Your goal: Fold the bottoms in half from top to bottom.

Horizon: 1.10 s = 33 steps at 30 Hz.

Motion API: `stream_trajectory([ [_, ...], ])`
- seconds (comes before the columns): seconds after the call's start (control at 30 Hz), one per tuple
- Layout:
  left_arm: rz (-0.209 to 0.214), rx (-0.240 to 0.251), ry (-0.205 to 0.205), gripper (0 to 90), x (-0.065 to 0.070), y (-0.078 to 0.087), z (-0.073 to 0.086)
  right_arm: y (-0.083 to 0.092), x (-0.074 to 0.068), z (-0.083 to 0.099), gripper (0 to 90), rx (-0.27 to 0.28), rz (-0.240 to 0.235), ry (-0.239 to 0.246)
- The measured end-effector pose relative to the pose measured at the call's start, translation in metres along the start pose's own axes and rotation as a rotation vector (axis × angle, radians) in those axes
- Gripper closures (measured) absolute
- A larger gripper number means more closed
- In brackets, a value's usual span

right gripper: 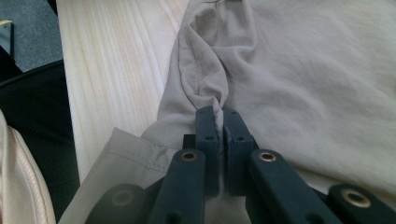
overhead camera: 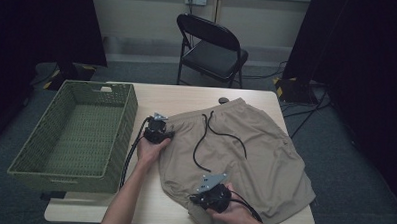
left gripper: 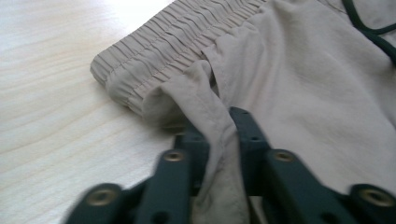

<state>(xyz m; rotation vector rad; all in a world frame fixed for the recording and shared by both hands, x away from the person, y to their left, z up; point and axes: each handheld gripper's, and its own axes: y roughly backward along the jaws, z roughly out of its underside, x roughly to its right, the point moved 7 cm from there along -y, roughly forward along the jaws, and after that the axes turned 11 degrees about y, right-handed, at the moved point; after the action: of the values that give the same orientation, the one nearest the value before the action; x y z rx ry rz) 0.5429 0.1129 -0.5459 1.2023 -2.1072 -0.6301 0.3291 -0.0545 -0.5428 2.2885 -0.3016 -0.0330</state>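
Nearby, green basket (overhead camera: 75, 132) left of shorts (overhead camera: 255, 149), apart.

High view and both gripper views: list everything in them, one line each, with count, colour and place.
shorts: one pair, beige, spread flat on the right half of the table
drawstring: one, black, loose on the shorts below the waistband
basket: one, green woven, on the left end of the table, nothing in it
table: one, light wood, centre
small round thing: one, dark, on the table's far edge by the waistband; too small to tell what
folding chair: one, black, behind the table
cables: several, black, on the floor at right
left gripper: one, black, shut on a fold of shorts beside the waistband
right gripper: one, black, shut on a fold near the hem, at the table's near edge
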Motion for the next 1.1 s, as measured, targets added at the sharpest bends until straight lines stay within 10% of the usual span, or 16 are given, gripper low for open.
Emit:
stream_trajectory([
  [0.63, 0.109, 0.111, 0.072, 87.5, 0.005, 0.033, -0.024, 0.034, 0.008, -0.026, 88.7, 0.138, -0.004, -0.071],
  [1.1, 0.15, 0.161, 0.041, 87.8, 0.019, 0.078, -0.045, 0.071, 0.015, -0.05, 89.0, 0.25, 0.023, -0.072],
])
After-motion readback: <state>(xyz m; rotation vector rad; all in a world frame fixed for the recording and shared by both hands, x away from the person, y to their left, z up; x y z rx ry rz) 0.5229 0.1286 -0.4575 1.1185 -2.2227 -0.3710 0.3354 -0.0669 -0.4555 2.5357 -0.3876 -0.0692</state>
